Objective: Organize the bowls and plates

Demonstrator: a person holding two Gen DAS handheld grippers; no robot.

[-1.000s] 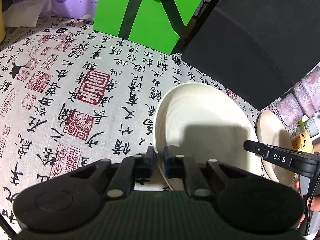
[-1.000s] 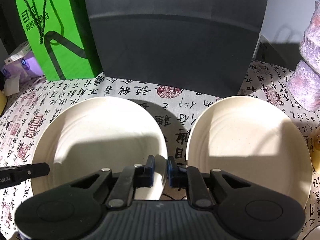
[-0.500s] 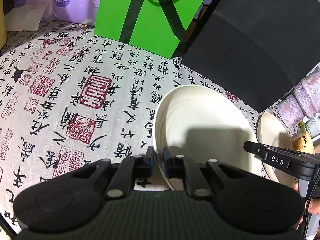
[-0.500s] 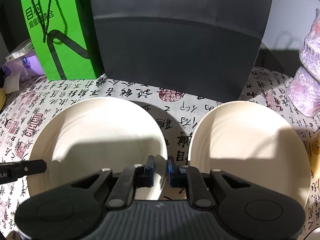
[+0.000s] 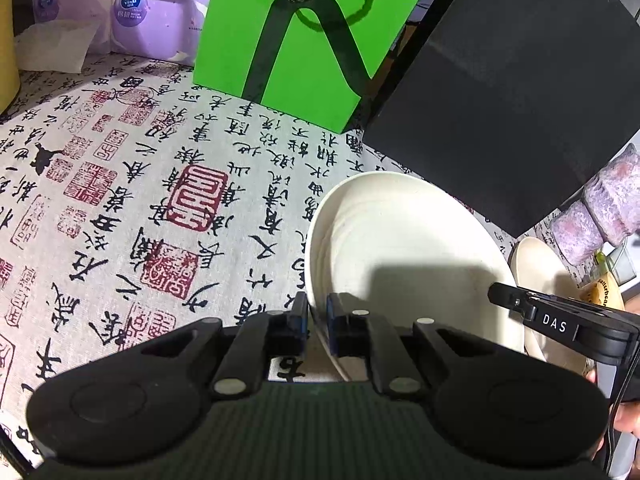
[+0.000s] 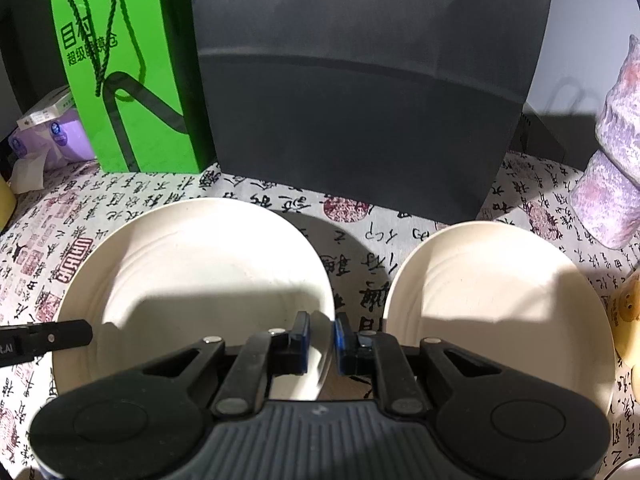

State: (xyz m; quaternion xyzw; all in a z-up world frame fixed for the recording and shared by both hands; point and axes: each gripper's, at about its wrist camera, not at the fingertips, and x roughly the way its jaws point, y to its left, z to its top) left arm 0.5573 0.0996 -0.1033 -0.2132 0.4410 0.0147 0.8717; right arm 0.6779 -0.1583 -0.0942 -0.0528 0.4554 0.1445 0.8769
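Observation:
A cream plate (image 5: 400,256) is gripped from both sides. My left gripper (image 5: 317,316) is shut on its left rim. My right gripper (image 6: 322,332) is shut on the right rim of that same plate (image 6: 200,272). A shadow lies under the plate's far edge. A second cream plate (image 6: 496,300) rests on the cloth just right of it, and in the left wrist view the second plate (image 5: 536,264) shows only partly, behind a finger (image 5: 560,320) of the right gripper. At the left edge of the right wrist view one left finger (image 6: 48,338) pokes in.
A calligraphy-print tablecloth (image 5: 140,208) covers the table. A green paper bag (image 5: 296,40) and a tall black box (image 5: 512,100) stand close behind the plates. Purple tissue packs (image 5: 140,20) sit at the back left, mottled pink-purple rolls (image 6: 612,184) at the right.

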